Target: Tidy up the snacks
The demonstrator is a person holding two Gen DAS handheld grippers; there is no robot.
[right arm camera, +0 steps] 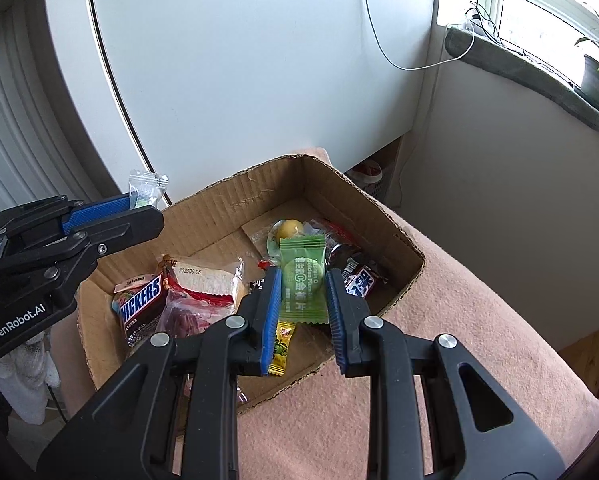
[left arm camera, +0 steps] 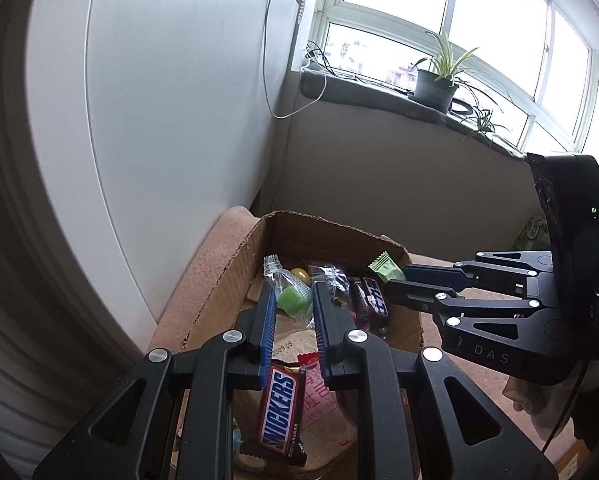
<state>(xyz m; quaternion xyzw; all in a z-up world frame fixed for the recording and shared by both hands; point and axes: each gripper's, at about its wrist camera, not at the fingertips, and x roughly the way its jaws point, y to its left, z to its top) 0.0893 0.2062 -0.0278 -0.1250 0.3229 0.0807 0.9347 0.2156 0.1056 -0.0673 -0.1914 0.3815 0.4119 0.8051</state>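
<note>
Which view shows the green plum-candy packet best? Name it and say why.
The right wrist view: the green packet sits front-on between the right gripper pads, its label readable. The left wrist view shows only its tip poking past that gripper's fingers, edge-on above the cardboard box.

The left claw (left arm camera: 293, 308) pinches a clear-wrapped green candy (left arm camera: 293, 300) above an open cardboard box (left arm camera: 227, 272) of snacks, a Snickers bar (left arm camera: 279, 412) below. The right claw (left arm camera: 395, 284) grips a green packet (left arm camera: 385, 265) over the box's far side.
</note>
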